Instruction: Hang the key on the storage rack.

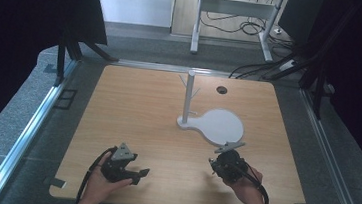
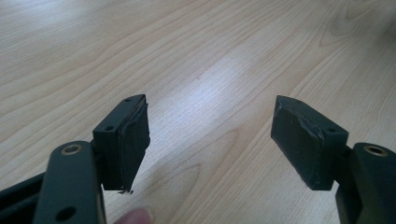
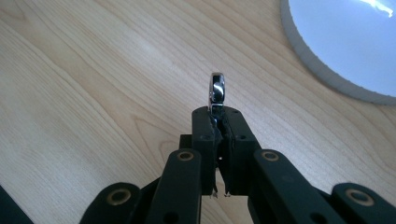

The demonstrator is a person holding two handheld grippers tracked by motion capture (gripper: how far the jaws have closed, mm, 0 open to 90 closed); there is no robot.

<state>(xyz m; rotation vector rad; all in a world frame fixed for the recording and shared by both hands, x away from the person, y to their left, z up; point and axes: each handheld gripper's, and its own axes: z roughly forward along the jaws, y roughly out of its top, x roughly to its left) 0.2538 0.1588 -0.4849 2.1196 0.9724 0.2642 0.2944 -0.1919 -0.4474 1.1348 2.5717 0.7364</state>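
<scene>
Presently the right gripper (image 3: 217,114) is clamping a small shiny metal ring (image 3: 217,91) edge-on between its jaws, which are standing almost fully together with the thin band pinched at their tips. Most of the ring is projecting above the pads, presumably so that its open loop is staying free to slip over something. In the high view this gripper (image 1: 228,164) is sitting near the front right of the wooden table (image 1: 133,112), just short of the round white base (image 1: 222,126) of a stand. The stand's upright post (image 1: 188,95) is carrying short side pegs, and the ring is probably being held this way for hanging on one of them; that is a judgement, not an observed fact.

The left gripper (image 1: 132,173) is resting low at the front left, well apart from the stand. Its jaws are standing wide with only bare tabletop (image 2: 201,70) between them, so it is holding nothing and appears to be waiting in reserve.
</scene>
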